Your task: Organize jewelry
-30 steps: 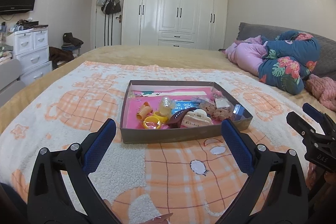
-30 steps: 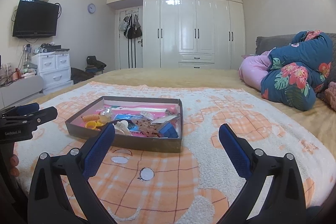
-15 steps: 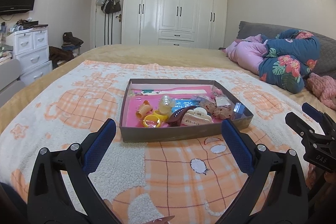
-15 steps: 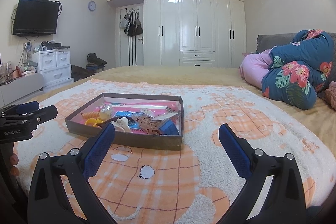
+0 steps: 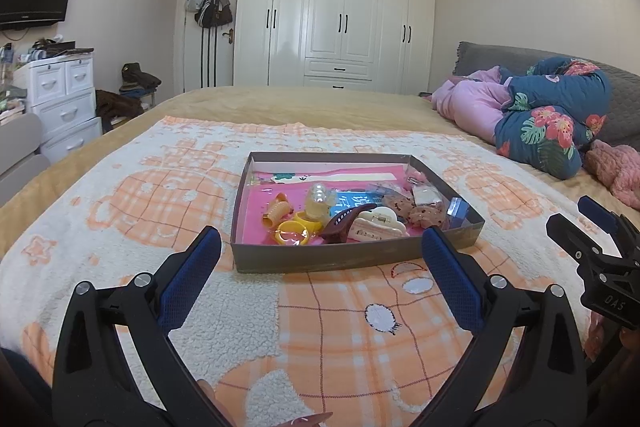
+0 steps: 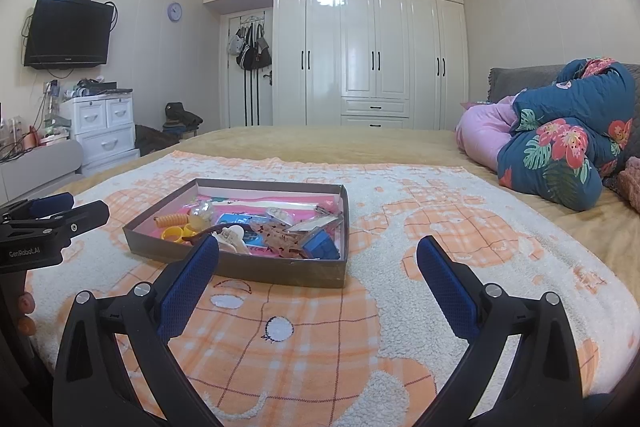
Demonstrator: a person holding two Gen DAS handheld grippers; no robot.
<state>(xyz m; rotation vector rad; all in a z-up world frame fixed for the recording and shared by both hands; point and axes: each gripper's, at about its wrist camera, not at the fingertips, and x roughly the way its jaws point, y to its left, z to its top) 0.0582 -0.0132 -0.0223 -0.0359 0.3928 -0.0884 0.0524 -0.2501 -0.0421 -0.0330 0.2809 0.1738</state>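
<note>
A shallow grey box (image 5: 352,261) with a pink floor sits on the orange-and-white blanket (image 5: 340,327). It holds several hair and jewelry pieces: a yellow ring (image 5: 292,231), an orange coil (image 5: 276,213), a dark red clip (image 5: 340,221), a white claw clip (image 5: 378,225), brown pieces (image 5: 420,213). My left gripper (image 5: 320,247) is open and empty, just short of the box's near wall. My right gripper (image 6: 318,259) is open and empty, in front of the box (image 6: 280,273) at its near right corner.
The blanket (image 6: 380,307) covers a wide tan bed. A pink and floral quilt (image 5: 540,123) lies at the right by the grey headboard. White drawers (image 5: 60,95) and a chair stand off the left edge. Wardrobes line the far wall.
Both views have pitched slightly, so the box sits a little higher in frame. Both grippers stay open and empty, and nothing in the box has moved.
</note>
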